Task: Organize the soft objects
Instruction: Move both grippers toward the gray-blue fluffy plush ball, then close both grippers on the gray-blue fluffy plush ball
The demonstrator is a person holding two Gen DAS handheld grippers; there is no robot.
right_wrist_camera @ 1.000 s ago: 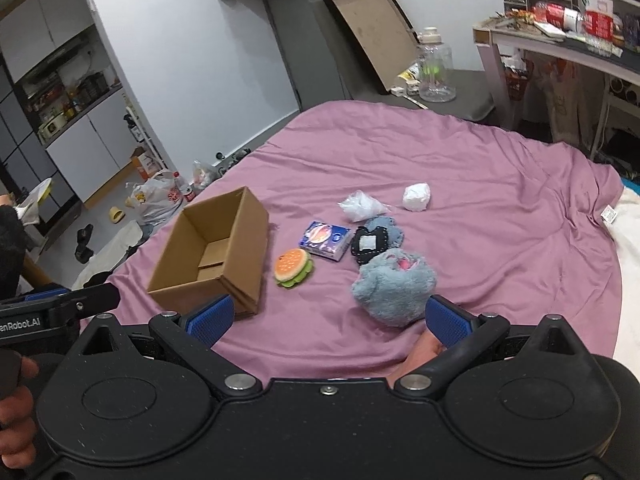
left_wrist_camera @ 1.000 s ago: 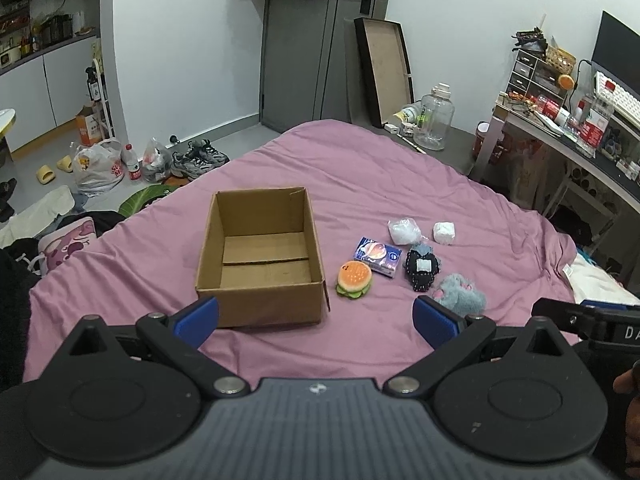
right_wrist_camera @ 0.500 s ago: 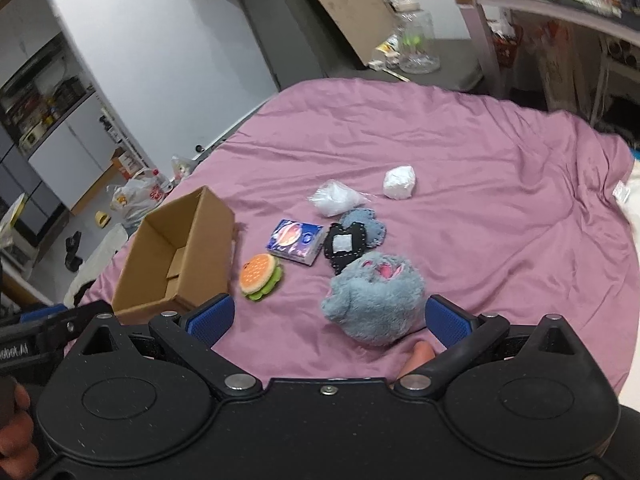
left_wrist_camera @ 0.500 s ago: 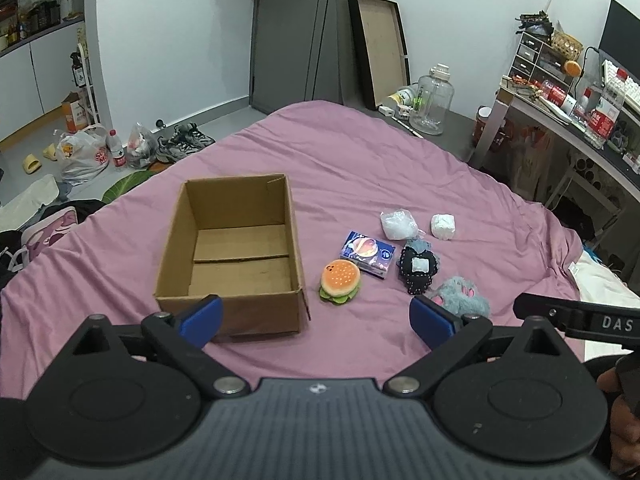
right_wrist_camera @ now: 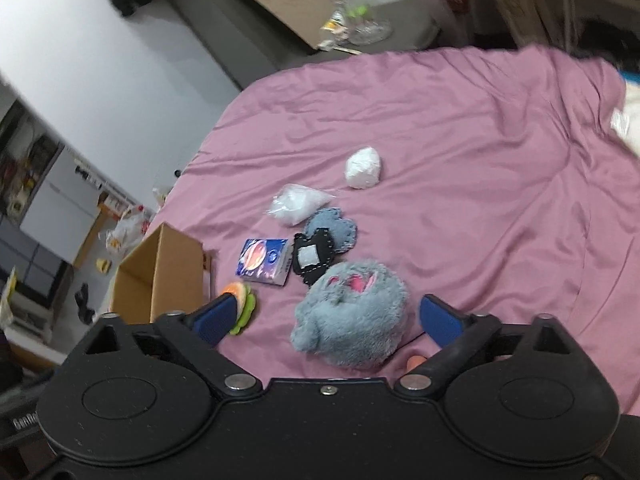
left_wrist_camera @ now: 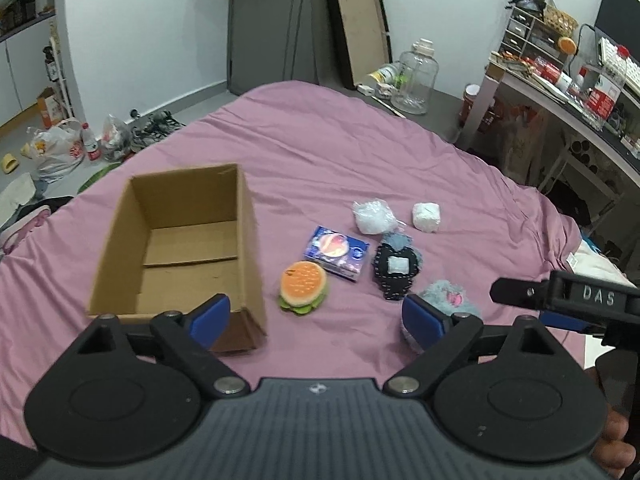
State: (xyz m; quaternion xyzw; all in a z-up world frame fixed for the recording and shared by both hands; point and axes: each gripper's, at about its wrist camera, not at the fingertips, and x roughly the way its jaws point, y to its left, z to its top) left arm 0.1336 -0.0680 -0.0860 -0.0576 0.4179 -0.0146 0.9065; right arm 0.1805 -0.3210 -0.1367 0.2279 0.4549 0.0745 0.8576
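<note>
Over the purple bedspread [left_wrist_camera: 360,152], both grippers have dropped closer, jaws narrowing but empty: left gripper [left_wrist_camera: 316,318] nears the burger plush [left_wrist_camera: 303,286], right gripper [right_wrist_camera: 326,320] frames the grey furry plush [right_wrist_camera: 352,316]; the cardboard box [left_wrist_camera: 176,240] awaits.

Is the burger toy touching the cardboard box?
Apart. In the left wrist view, a strip of purple bedsheet shows plainly between the burger toy and the cardboard box.

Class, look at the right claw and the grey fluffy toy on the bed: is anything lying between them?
Nothing visible does. The grey fluffy toy lies directly ahead of the right claw, between its closing jaws, pads not yet touching. The black pouch and tissue pack lie beyond it.
</note>
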